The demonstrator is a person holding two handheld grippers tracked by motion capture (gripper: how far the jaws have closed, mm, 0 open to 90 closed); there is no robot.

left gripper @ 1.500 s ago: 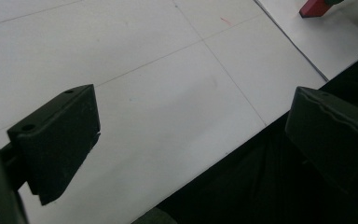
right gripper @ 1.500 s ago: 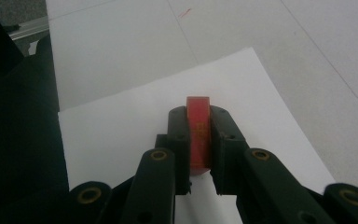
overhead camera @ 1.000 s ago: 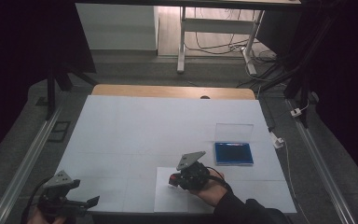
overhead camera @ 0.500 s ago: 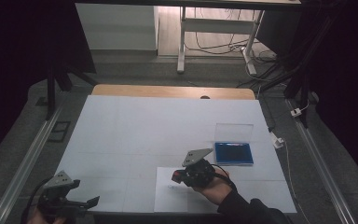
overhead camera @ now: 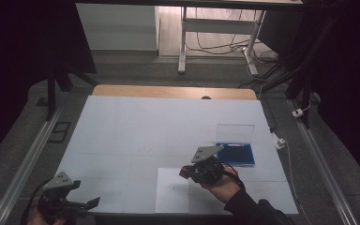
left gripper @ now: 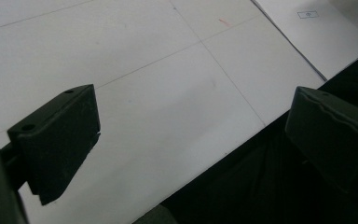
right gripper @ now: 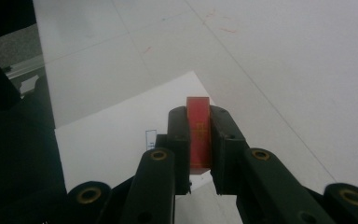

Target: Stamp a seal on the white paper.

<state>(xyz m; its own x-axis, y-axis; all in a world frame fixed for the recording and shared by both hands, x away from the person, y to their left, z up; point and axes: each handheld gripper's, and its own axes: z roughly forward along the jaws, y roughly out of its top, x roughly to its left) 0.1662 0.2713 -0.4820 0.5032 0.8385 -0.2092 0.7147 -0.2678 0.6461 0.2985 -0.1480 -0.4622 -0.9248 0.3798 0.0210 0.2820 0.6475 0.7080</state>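
Red flat rectangular block [right gripper: 199,133], pinched upright between our right gripper's [right gripper: 198,140] nearly closed jaws above the white paper sheet [right gripper: 116,130], could twist loose if we tilt, while our left gripper [left gripper: 191,135] gapes empty.

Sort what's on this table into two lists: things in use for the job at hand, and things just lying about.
In use:
- red block, clamped in the right gripper
- sheet of paper under that gripper

Lying about:
- blue case with its clear lid up
- left gripper, jaws apart, holding nothing
- white table cover
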